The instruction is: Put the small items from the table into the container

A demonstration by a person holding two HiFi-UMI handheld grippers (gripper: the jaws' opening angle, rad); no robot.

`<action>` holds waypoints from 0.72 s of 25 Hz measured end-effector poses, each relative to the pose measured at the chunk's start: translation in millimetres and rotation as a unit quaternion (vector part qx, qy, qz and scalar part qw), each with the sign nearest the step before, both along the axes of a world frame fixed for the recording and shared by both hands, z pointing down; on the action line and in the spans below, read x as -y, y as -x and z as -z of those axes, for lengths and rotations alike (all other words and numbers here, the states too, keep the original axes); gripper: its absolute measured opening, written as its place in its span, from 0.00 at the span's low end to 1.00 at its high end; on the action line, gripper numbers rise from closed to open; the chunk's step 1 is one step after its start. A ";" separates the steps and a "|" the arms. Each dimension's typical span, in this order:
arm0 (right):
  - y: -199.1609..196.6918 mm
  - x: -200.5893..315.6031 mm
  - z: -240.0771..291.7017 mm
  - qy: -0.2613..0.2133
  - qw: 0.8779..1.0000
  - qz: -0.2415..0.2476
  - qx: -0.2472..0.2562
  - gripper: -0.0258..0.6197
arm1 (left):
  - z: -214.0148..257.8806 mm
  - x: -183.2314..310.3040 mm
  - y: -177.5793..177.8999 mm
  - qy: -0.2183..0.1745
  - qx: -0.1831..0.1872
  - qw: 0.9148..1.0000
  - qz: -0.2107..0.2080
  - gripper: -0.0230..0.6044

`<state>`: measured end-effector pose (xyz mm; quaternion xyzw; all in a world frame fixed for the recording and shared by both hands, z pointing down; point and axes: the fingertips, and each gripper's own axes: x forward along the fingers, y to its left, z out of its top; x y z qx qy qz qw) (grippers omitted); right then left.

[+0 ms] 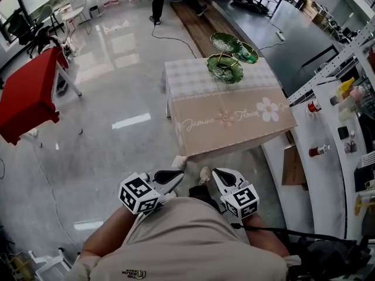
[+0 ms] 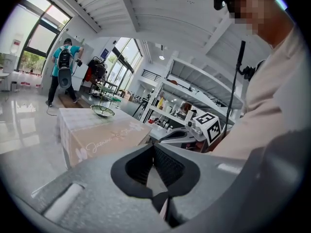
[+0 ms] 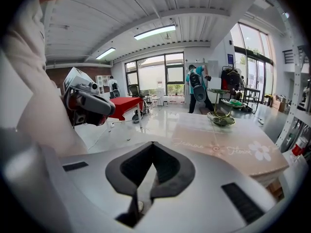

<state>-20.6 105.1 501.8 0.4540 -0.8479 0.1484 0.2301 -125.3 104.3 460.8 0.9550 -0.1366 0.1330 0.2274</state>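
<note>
The person's beige torso (image 1: 193, 239) is filling 6 o'clock, standing well apart from the table (image 1: 234, 119) at 12 o'clock. The green tiered dish (image 1: 225, 68), seemingly the container, is sitting at the table's far end. No loose items are showing on the cloth, and the dish's contents are too small to read. The 2 tools, left gripper (image 1: 179, 174) and right gripper (image 1: 217, 173), are hanging pinched closed, empty. This is fitting either an approach or a finished clear-away; any further pick would be needing closeness to the table.
</note>
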 end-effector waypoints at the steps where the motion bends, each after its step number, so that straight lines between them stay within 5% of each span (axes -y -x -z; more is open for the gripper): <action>1: 2.1 0.4 0.9 -0.002 1.000 0.002 -0.002 0.06 | -0.3 0.1 2.5 0.000 0.000 1.000 0.002 0.05; 18: 17.9 -0.4 1.3 -0.011 0.999 0.027 -0.013 0.06 | -2.5 -2.3 18.6 0.004 -0.009 0.999 0.031 0.05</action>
